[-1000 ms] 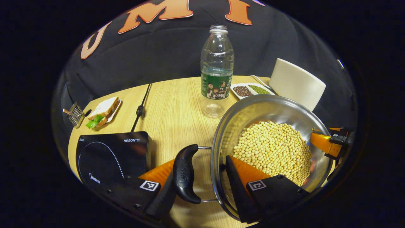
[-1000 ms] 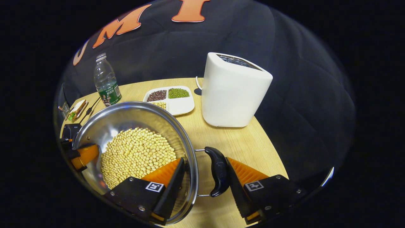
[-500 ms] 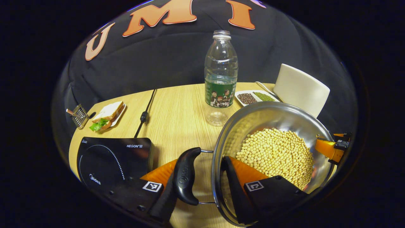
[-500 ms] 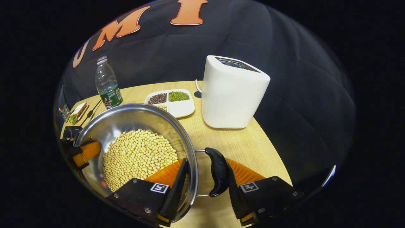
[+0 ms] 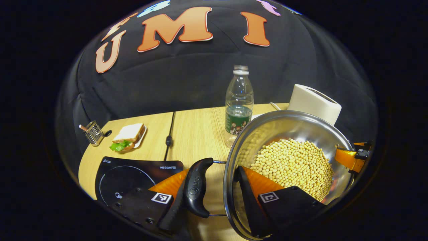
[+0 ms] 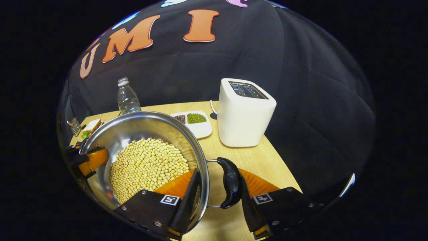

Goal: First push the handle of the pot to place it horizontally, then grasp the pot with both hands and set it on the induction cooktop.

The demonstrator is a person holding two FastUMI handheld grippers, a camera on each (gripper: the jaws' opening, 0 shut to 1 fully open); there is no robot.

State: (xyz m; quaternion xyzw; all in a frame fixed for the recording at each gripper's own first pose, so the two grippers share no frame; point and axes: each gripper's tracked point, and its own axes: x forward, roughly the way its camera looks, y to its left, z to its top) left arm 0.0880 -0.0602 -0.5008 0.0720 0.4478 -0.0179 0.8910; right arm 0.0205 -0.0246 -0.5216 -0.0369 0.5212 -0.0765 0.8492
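Observation:
A steel pot (image 5: 267, 132) (image 6: 133, 129) full of soybeans (image 5: 294, 164) (image 6: 150, 164) hangs above the wooden table (image 5: 200, 134), held at both sides. My left gripper (image 5: 212, 195) is shut on the pot's left black handle (image 5: 197, 187), one finger outside the handle, the other inside the pot wall. My right gripper (image 6: 217, 197) grips the right black handle (image 6: 229, 182) the same way. Each gripper also appears across the pot in the other's view. The black induction cooktop (image 5: 133, 172) lies low and left of the pot in the left gripper view.
A clear bottle (image 5: 239, 103) (image 6: 127, 98) stands behind the pot. A white toaster (image 6: 245, 112) (image 5: 314, 102) and a divided tray of beans (image 6: 197, 125) sit to the right. A sandwich plate (image 5: 128, 135), a small metal rack (image 5: 93, 132) and the cooktop's cable (image 5: 169, 139) lie far left.
Both grippers have risen with the pot held between them, so the table and everything on it have sunk lower and look smaller. The cooktop has slid slightly toward the pot in the left gripper view.

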